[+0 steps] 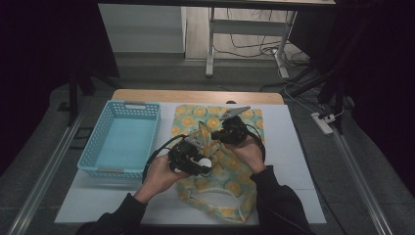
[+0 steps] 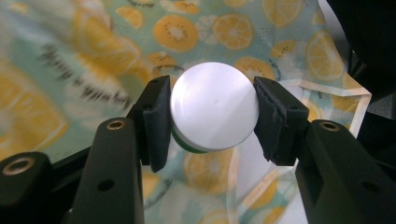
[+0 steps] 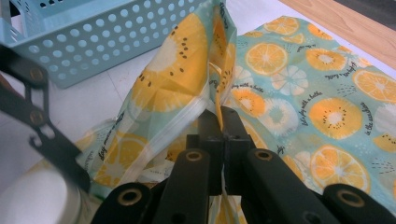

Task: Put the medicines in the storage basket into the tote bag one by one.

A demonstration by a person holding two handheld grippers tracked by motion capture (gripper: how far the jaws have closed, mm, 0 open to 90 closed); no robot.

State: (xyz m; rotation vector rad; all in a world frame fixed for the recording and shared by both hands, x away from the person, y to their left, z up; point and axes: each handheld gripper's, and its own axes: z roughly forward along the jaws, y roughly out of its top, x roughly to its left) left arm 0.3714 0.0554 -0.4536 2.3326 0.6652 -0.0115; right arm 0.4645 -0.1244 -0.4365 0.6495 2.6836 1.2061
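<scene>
A teal cloth bag (image 1: 222, 176) printed with orange and kiwi slices lies on the white mat. My left gripper (image 1: 202, 165) is shut on a white round-topped container (image 1: 206, 162) with a green band. In the left gripper view the container (image 2: 214, 106) sits between both pads (image 2: 156, 121), just above the bag (image 2: 187, 32). My right gripper (image 1: 215, 136) is shut on the bag's rim and holds it up as a peak. In the right gripper view that gripper (image 3: 223, 123) pinches the raised fold (image 3: 177, 79). The white container (image 3: 37, 200) shows at the lower left.
A light blue perforated basket (image 1: 134, 104) stands to the left of the bag, its wall (image 3: 93, 42) close behind the raised fold. The white mat (image 1: 293, 147) covers a wooden table (image 1: 195, 95). Cables and a power strip (image 1: 323, 122) lie on the floor beyond.
</scene>
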